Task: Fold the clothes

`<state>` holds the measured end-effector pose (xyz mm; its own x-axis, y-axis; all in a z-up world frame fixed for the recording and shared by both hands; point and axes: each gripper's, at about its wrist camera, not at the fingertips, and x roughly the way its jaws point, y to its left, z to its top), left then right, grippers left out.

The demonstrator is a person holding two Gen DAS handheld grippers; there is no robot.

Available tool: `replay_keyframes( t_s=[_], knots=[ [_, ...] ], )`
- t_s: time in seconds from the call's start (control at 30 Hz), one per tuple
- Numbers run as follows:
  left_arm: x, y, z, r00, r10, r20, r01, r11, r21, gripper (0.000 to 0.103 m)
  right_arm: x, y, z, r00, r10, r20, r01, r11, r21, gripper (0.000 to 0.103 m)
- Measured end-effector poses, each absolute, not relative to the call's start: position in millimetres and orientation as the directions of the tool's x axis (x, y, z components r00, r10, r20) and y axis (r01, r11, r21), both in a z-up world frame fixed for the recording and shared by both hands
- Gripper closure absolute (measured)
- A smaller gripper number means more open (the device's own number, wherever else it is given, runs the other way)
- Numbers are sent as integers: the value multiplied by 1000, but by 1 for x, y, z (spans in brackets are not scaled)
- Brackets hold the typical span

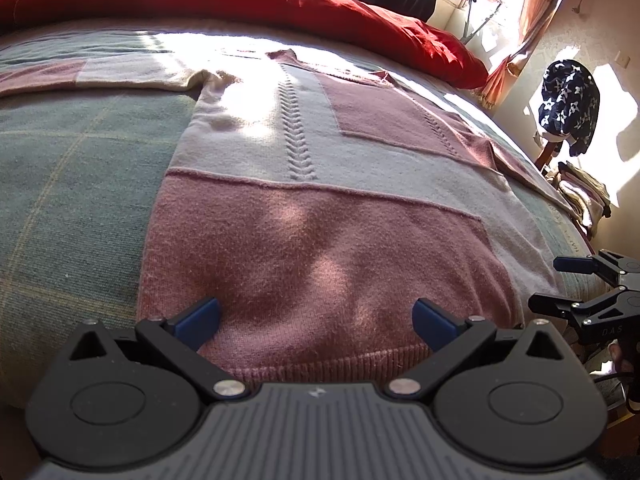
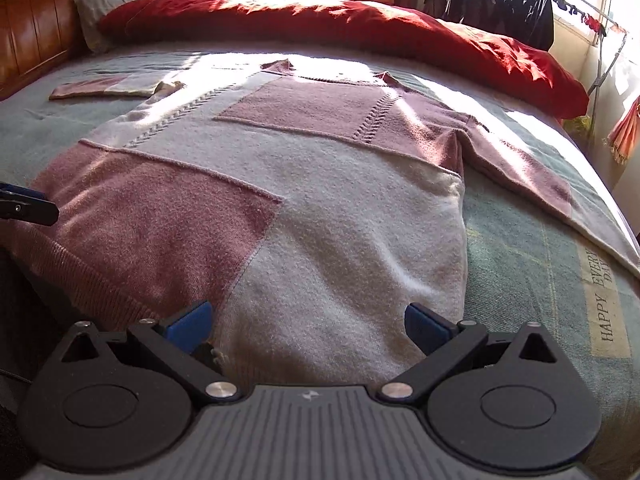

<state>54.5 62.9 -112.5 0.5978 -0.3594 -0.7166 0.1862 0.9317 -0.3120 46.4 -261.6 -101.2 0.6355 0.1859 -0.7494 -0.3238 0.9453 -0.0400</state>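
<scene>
A pink and cream patchwork sweater (image 1: 320, 184) is spread flat on a bed covered by a green plaid blanket (image 1: 80, 184), its ribbed hem at the near edge of the bed and its neckline pointing toward a red duvet (image 1: 280, 4) bunched along the far side. One sleeve (image 2: 108, 87) is laid out to the left and the other sleeve (image 2: 532, 176) is angled down to the right. Strong sunlight is cast across the upper part of the sweater.

The left hand-held gripper (image 1: 316, 320) is held just over the pink hem panel, its blue-padded fingers (image 1: 200, 316) spread wide with nothing between them. The right hand-held gripper (image 2: 308, 322) is positioned over the cream panel near the hem, its blue fingers (image 2: 424, 326) likewise parted and empty. Whether either set of fingers touches the knit cannot be told. In the left wrist view the right hand-held gripper is seen at the right edge, beside the bed corner.

A wooden headboard (image 2: 36, 16) is seen at the far left, dark garments (image 2: 516, 4) are hung on a rack by the window, and a navy patterned cloth (image 1: 568, 108) is draped over a chair.
</scene>
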Motion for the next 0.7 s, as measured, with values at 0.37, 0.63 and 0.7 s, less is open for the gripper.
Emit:
replay_keyframes(
  t_s=[0.37, 0.63, 0.7],
  knots=[
    [55, 63, -114, 600, -357, -716, 185, 932, -310, 1, 20, -278, -120, 564, 182, -805, -266, 963, 32, 0],
    [54, 64, -114, 600, -363, -713, 186, 930, -317, 1, 42, -289, -93, 654, 217, -724, -249, 966, 64, 0],
    [55, 64, -113, 598, -362, -715, 185, 931, -316, 1, 57, -288, -93, 655, 252, -713, -263, 960, 98, 0]
  ],
)
